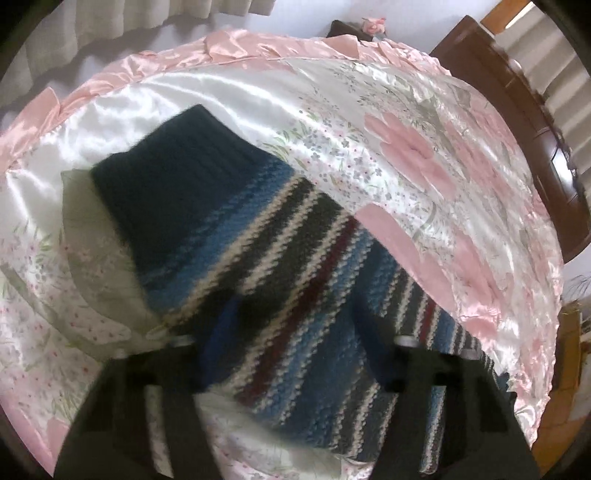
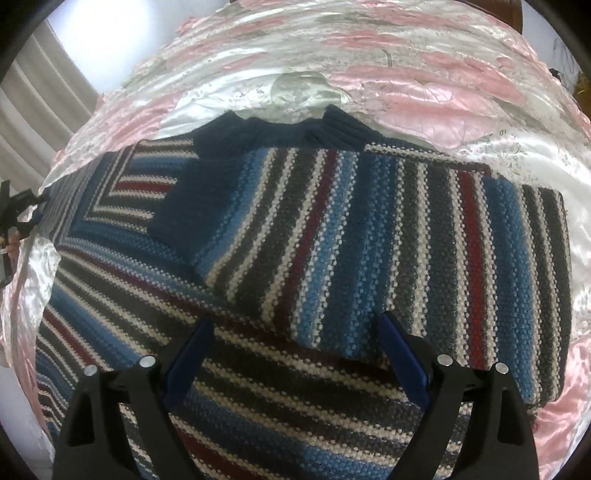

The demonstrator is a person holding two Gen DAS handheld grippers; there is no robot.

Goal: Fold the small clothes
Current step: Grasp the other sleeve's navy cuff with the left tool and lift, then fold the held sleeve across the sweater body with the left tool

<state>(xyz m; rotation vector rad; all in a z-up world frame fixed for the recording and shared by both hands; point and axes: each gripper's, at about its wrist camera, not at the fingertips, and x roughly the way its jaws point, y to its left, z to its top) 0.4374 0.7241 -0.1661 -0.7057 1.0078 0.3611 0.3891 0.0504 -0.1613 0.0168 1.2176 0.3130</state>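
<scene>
A striped knit sweater [image 2: 369,236] in blue, grey, white and dark red lies on the satin bedspread [image 2: 424,99]. One sleeve is folded across its body, and that sleeve's navy cuff [image 2: 184,199] is near the collar. My right gripper [image 2: 295,332] hovers open over the folded sleeve's lower edge, with its blue pads [image 2: 192,343] apart. In the left wrist view a striped sleeve [image 1: 295,295] with a navy cuff [image 1: 177,177] runs between the spread fingers of my left gripper [image 1: 295,350], which is blurred. The left gripper also shows small at the right wrist view's far left edge [image 2: 18,210].
The floral pink and white bedspread [image 1: 406,155] covers the whole bed, with a pink ruffled border [image 1: 147,66]. A dark wooden headboard [image 1: 517,129] stands at the right. Pale curtains [image 1: 92,26] hang beyond the bed.
</scene>
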